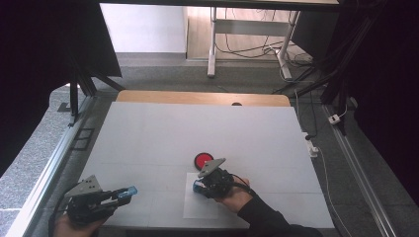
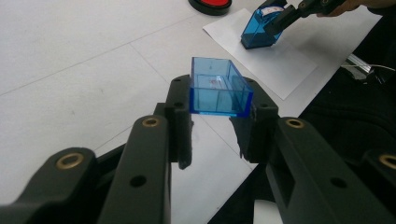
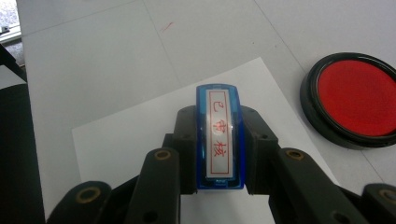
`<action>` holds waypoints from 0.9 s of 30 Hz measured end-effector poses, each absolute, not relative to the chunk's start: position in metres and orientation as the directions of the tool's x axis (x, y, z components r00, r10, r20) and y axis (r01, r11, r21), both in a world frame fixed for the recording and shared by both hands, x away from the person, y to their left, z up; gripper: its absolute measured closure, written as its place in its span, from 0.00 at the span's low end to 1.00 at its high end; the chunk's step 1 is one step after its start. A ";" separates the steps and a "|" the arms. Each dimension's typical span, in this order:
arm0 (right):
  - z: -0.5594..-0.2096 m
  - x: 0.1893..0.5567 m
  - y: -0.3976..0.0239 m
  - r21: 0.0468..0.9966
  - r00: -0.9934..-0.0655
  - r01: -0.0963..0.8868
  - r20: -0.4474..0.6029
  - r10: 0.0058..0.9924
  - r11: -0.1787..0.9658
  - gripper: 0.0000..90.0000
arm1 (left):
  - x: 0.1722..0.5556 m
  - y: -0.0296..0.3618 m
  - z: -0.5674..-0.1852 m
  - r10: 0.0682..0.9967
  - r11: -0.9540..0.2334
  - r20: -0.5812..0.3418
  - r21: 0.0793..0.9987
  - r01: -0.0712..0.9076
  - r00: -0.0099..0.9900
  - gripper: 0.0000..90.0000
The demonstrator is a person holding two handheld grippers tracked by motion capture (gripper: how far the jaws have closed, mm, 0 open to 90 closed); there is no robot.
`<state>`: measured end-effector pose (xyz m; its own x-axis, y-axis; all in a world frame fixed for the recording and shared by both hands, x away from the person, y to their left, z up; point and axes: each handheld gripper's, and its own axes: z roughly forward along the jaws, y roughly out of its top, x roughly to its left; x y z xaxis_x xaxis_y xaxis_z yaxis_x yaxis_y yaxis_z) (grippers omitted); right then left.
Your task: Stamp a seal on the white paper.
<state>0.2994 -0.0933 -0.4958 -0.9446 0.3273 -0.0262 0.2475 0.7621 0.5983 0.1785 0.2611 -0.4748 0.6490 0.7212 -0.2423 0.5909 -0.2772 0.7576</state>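
While the right gripper (image 1: pixel 200 186) clamps a blue stamp (image 3: pixel 219 135) between its pads, that stamp stands on a white sheet of paper (image 1: pixel 197 207) lying on the pale table (image 1: pixel 148 133). Seen from above, the paper sits at about six o'clock on the tabletop, near the person's edge, and the right gripper hangs over its upper part, pointing toward nine o'clock. Through the right gripper view, the stamp's top carries a white label with red characters, and the jaws press on both of its long sides. A round red ink pad (image 1: pixel 203 160) in a black case rests just beyond the paper, at twelve o'clock from the gripper and at three o'clock in the right gripper view.

The left gripper (image 1: pixel 129 192) sits at about seven o'clock on the table, near the front left corner, pointing toward three o'clock. Its jaws grip a clear blue cap (image 2: pixel 218 87), an open-ended hollow box, held above the table and well apart from the stamp.
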 end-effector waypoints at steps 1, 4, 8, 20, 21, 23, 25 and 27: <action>-0.496 0.300 -0.093 0.600 -0.944 0.248 -0.026 0.328 0.761 0.79 | 0.179 0.261 -0.475 0.721 -0.277 -0.243 0.758 0.591 0.649 0.76; -0.496 0.301 -0.094 0.600 -0.944 0.258 -0.012 0.331 0.757 0.79 | 0.178 0.261 -0.475 0.720 -0.277 -0.243 0.758 0.591 0.650 0.76; -0.495 0.303 -0.094 0.594 -0.944 0.266 0.000 0.331 0.759 0.79 | 0.179 0.261 -0.475 0.718 -0.279 -0.244 0.756 0.592 0.651 0.76; -0.495 0.308 -0.096 0.600 -0.943 0.286 0.037 0.332 0.747 0.79 | 0.181 0.265 -0.476 0.708 -0.252 -0.290 0.748 0.614 0.644 0.76; -0.495 0.308 -0.096 0.601 -0.943 0.283 0.035 0.330 0.747 0.79 | 0.181 0.265 -0.476 0.706 -0.250 -0.294 0.748 0.615 0.644 0.76; -0.495 0.308 -0.096 0.602 -0.942 0.292 0.047 0.333 0.743 0.79 | 0.181 0.265 -0.476 0.704 -0.248 -0.297 0.748 0.616 0.645 0.76; -0.495 0.308 -0.096 0.606 -0.942 0.292 0.048 0.332 0.740 0.79 | 0.181 0.266 -0.476 0.700 -0.248 -0.301 0.748 0.615 0.648 0.76; -0.495 0.307 -0.097 0.607 -0.942 0.288 0.041 0.332 0.741 0.79 | 0.181 0.266 -0.476 0.699 -0.246 -0.304 0.748 0.617 0.647 0.76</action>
